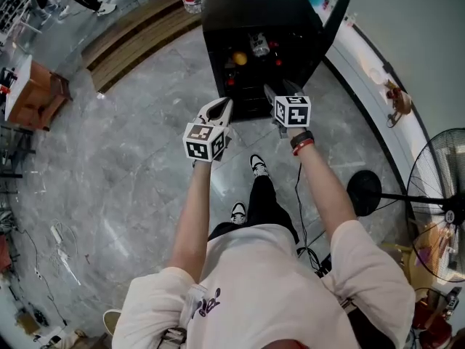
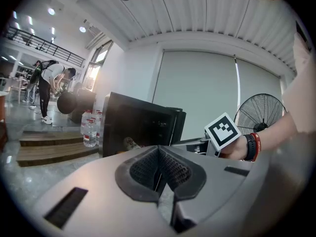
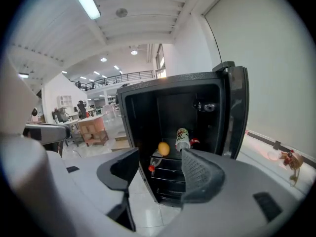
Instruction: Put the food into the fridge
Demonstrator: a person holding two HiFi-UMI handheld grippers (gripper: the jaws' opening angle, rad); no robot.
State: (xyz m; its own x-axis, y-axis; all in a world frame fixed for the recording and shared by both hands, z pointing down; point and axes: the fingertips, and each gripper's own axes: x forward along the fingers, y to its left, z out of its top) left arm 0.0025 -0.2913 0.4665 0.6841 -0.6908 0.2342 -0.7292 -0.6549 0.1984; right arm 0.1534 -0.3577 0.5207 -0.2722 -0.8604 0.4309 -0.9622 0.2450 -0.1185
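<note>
Facing the open fridge, the right gripper holds its 2 jaws wide apart, empty. The left gripper is closed, empty. Far inside: yellow fruit, possibly a lemon.

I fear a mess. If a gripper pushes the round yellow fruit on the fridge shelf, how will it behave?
The round yellow fruit would probably roll, being ball-shaped. It looks small, so likely light. Its skin seems smooth, perhaps slippery.

Polished grey marble floor fills most of the head view. Wooden steps cross the upper left, a standing fan sits at the right edge, and a pale wall fills the upper right. A strip light glows overhead.
</note>
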